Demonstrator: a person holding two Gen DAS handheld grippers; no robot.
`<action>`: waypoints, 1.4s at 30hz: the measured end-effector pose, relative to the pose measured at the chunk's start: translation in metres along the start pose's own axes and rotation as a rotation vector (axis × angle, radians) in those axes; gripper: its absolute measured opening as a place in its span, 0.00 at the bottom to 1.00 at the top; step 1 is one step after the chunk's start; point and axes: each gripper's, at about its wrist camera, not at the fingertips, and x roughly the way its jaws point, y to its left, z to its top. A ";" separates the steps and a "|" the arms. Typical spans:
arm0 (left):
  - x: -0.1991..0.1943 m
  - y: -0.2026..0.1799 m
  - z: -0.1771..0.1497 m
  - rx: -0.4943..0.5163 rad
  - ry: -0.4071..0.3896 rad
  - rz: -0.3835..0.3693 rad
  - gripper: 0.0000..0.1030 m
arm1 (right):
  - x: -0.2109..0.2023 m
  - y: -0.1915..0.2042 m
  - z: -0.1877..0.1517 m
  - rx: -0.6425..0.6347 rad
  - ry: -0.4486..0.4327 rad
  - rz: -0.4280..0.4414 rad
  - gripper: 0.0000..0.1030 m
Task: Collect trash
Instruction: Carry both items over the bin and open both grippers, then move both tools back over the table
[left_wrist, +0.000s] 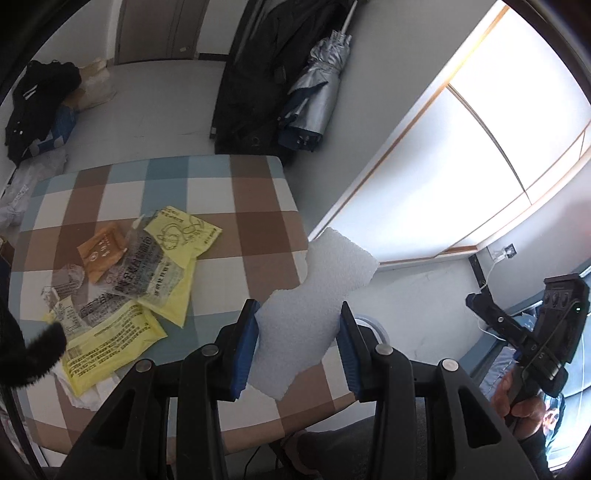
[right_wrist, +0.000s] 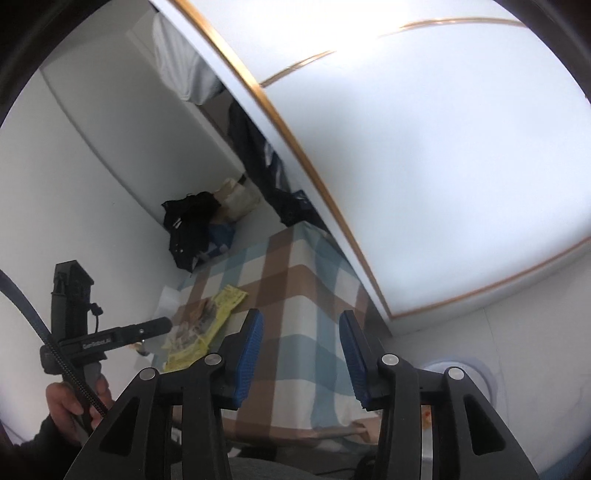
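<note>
Partway through, judging by the scene. One piece of trash already up off the checked brown, white and blue cloth-covered worktop (left_wrist: 258, 206): a white, rough-edged sheet of packing foam (left_wrist: 314, 314), pinched between the blue-padded fingers (left_wrist: 245, 350) of the left gripper (left_wrist: 298, 349), hanging over the worktop's near right edge. Not yet dropped anywhere. Bin probably the round pale-rimmed container (right_wrist: 476, 373) on the floor past the near right corner, glimpsed in the right wrist view; contents hard to make out.

Right gripper (right_wrist: 301, 356) empty, fingers spread apart with nothing between them, held off to the right of the worktop.

Plenty left. Toward the worktop's left edge, a loose heap of wrappers: a yellow printed plastic bag (left_wrist: 110, 347) nearest the near edge, a second yellow bag with black scribble print (left_wrist: 184, 230) farther in, a small orange-brown paper sachet (left_wrist: 101, 251), and a crumpled clear film with black lettering (left_wrist: 136, 266) lying across them, all overlapping. White scraps under the near yellow bag, too crumpled to identify.

So: one item in hand, heap untouched.
</note>
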 end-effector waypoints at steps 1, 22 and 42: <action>0.006 -0.006 0.001 0.018 0.015 -0.007 0.35 | 0.002 -0.010 -0.006 0.020 0.010 -0.017 0.43; 0.211 -0.164 -0.031 0.315 0.653 -0.129 0.35 | 0.003 -0.172 -0.114 0.446 0.142 -0.219 0.68; 0.288 -0.222 -0.068 0.448 0.763 0.012 0.76 | 0.015 -0.204 -0.142 0.551 0.204 -0.282 0.85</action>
